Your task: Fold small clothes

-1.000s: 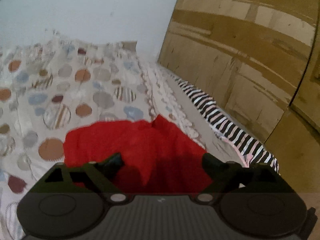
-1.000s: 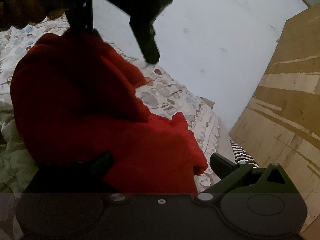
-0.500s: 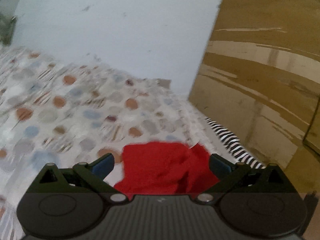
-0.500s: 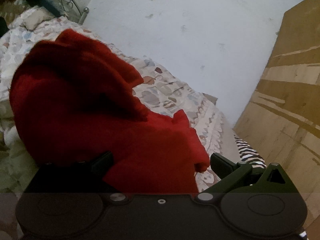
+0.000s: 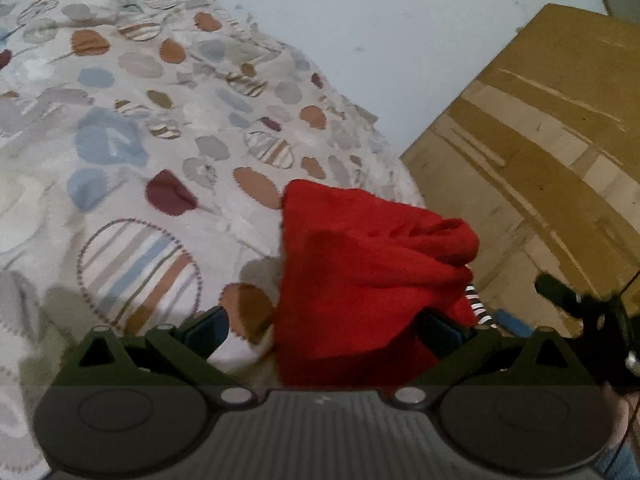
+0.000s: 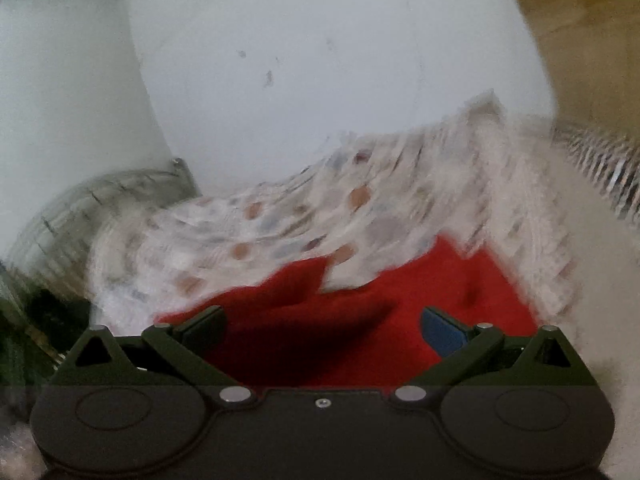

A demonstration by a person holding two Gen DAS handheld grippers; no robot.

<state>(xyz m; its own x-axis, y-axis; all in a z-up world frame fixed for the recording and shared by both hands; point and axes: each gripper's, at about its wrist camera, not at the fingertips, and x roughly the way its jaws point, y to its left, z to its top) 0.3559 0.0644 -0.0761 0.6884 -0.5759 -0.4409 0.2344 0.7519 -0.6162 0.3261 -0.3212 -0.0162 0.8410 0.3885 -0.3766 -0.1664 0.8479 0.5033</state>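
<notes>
Patterned bedspread [image 5: 168,128] under red garment [image 5: 360,272], both hand-held grippers [image 5: 324,326] [image 6: 324,324] wide, empty.

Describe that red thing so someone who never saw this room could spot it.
Start at the bed's pale quilt patterned with brown, blue and striped ovals. Near its edge by the brown wooden panel lies a crumpled red fabric garment. It is the only plain, bright red item there.
</notes>
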